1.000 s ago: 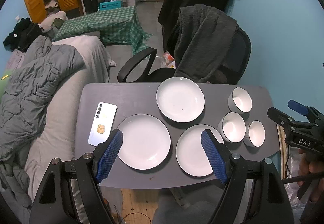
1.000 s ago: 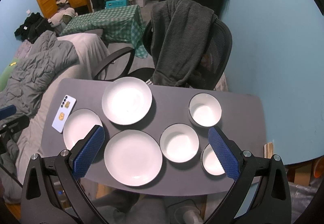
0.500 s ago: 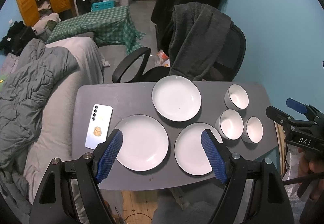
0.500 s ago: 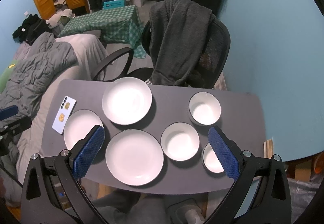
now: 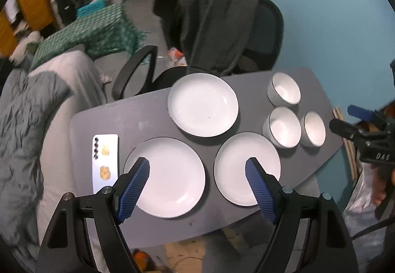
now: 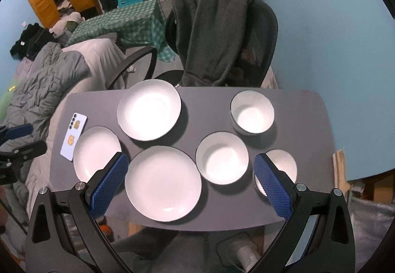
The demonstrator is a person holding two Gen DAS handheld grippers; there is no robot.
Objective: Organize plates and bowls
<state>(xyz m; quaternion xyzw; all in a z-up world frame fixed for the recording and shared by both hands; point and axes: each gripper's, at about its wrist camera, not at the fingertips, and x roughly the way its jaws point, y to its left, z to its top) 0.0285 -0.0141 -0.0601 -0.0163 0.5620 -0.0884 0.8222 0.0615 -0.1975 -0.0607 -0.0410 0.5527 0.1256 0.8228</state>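
1. Task status: judged from the present layout, sorting has not begun. Three plates and three bowls lie singly on the grey table; nothing is stacked, so all stacking or grouping remains to be done.
2. Landmark: the phone, lying flat near the table's left edge. All positions below are given relative to it.
3. Plates:
   - Left plate: just beside the phone, to its right.
   - Far plate: right of the phone and farther back, toward the chair.
   - Near plate: right of the phone, beyond the left plate, by the table's front edge.
4. Bowls: all well apart from the phone, on the opposite half of the table.
   - Far bowl: rearmost.
   - Middle bowl: just right of the near plate.
   - Small bowl: farthest from the phone, partly hidden behind a finger.
5. Contents: every plate and bowl shows a bare white interior; no food or liquid is visible.
6. Left gripper: fingers spread wide, holding nothing, above the left and near plates.
7. Right gripper: fingers spread wide, holding nothing, above the near plate and middle bowl.
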